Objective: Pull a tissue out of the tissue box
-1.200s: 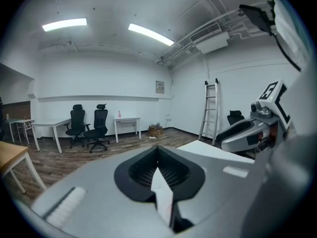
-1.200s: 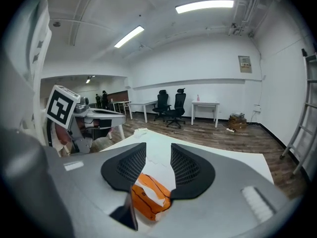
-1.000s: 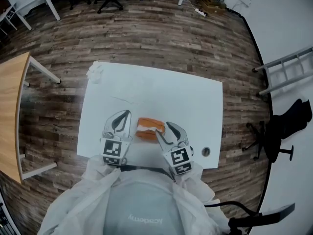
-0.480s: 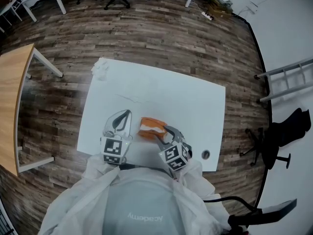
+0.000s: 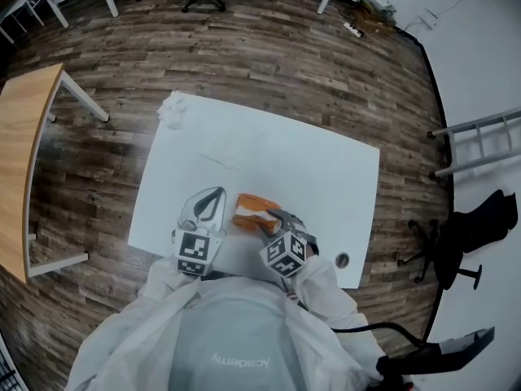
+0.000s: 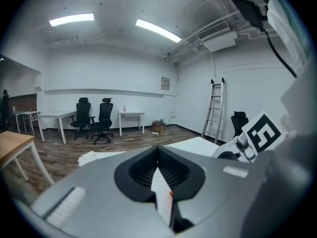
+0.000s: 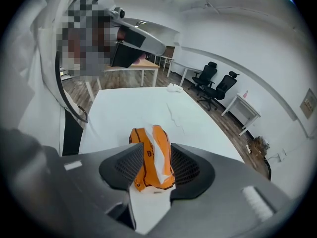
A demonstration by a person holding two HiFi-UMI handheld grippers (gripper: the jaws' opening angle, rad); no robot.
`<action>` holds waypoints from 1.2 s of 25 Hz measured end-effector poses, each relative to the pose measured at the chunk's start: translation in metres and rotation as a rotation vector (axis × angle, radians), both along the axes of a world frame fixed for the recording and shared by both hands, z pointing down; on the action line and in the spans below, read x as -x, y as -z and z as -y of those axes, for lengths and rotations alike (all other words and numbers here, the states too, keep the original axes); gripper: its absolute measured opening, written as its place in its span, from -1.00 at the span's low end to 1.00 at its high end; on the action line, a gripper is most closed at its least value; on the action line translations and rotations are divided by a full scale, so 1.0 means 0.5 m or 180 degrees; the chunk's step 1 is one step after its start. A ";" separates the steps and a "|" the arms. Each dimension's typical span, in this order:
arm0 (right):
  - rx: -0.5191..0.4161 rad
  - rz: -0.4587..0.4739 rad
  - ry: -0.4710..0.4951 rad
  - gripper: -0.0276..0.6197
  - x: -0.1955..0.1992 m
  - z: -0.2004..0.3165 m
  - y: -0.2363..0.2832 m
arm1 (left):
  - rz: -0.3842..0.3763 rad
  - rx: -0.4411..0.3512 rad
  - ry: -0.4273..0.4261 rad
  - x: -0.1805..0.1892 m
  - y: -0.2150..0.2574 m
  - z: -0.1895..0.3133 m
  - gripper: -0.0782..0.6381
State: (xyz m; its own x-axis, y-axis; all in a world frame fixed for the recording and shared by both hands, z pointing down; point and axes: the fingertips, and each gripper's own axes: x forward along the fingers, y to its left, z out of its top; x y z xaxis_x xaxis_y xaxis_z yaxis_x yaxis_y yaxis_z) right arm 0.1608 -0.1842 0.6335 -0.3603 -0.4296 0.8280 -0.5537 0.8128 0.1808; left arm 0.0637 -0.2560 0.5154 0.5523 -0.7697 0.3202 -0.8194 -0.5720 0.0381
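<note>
An orange tissue pack (image 5: 251, 209) with a white tissue showing along its top lies on the white table (image 5: 309, 161), near the front edge. My right gripper (image 5: 266, 220) points steeply down at the pack's near end. In the right gripper view the pack (image 7: 148, 160) sits between the two fingers of the right gripper (image 7: 157, 148). The jaws have just been closing a little but stand wide, and the pads do not press on it. My left gripper (image 5: 213, 199) hovers left of the pack, fingertips together, with nothing between them in the left gripper view (image 6: 158, 150).
A crumpled white tissue (image 5: 171, 113) lies at the table's far left corner. A round cable hole (image 5: 342, 260) is near the front right edge. A wooden table (image 5: 20, 161) stands to the left; a ladder (image 5: 480, 137) and a black chair (image 5: 456, 226) are on the right.
My right gripper has come down onto the near end of the pack and rolled, turning its marker cube upward. The left gripper has stayed put.
</note>
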 end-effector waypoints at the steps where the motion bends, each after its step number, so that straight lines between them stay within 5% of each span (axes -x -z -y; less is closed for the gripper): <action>1: 0.0035 -0.0004 0.0035 -0.38 0.004 0.000 -0.005 | 0.0000 0.0009 0.0007 0.001 -0.002 -0.002 -0.78; 30: 0.0272 -0.0287 0.0276 -0.76 0.004 0.012 -0.074 | -0.0043 0.0074 0.0196 0.024 -0.017 -0.009 -0.78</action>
State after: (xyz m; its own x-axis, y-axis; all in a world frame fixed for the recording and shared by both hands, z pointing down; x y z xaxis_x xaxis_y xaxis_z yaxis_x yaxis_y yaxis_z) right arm 0.1586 -0.1900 0.6708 -0.3155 -0.3267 0.8909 -0.4653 0.8715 0.1548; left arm 0.0518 -0.2514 0.5241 0.5085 -0.7948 0.3313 -0.8523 -0.5193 0.0623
